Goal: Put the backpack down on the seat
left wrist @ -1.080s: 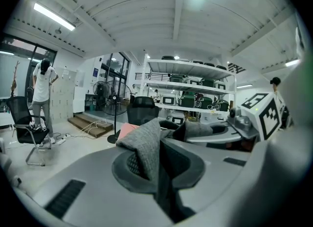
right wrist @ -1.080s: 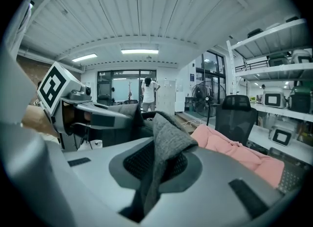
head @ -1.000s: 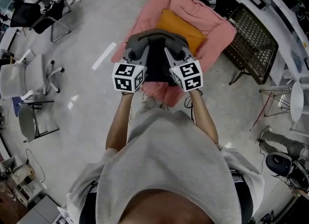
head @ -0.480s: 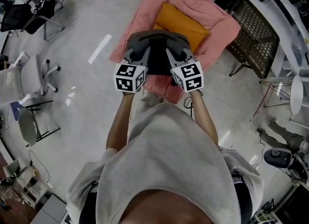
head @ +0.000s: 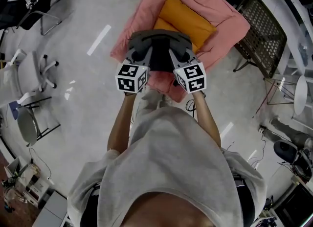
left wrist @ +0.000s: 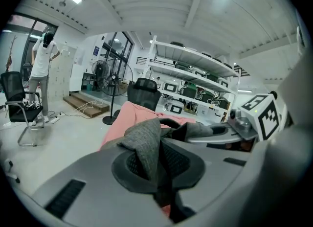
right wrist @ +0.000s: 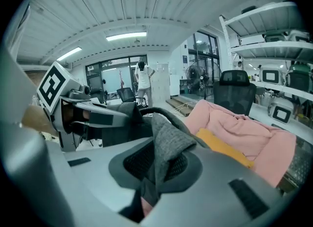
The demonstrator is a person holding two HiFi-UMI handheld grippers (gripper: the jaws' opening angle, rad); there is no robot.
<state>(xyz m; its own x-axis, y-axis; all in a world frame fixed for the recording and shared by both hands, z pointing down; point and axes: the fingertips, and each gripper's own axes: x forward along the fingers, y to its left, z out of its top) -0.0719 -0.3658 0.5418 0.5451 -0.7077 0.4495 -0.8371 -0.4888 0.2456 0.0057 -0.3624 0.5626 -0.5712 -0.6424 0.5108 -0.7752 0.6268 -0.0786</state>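
Your left gripper point(left wrist: 157, 170) and right gripper point(right wrist: 149, 174) each clamp top fabric of the backpack point(head: 157, 58), likely limp, over the front edge of the seat point(head: 222, 23).

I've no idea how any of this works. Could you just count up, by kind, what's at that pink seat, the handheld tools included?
pink seat: 1
orange cushion: 1
grey backpack: 1
grippers: 2, the left gripper and the right gripper, each clamped on the backpack's fabric
Total: 5
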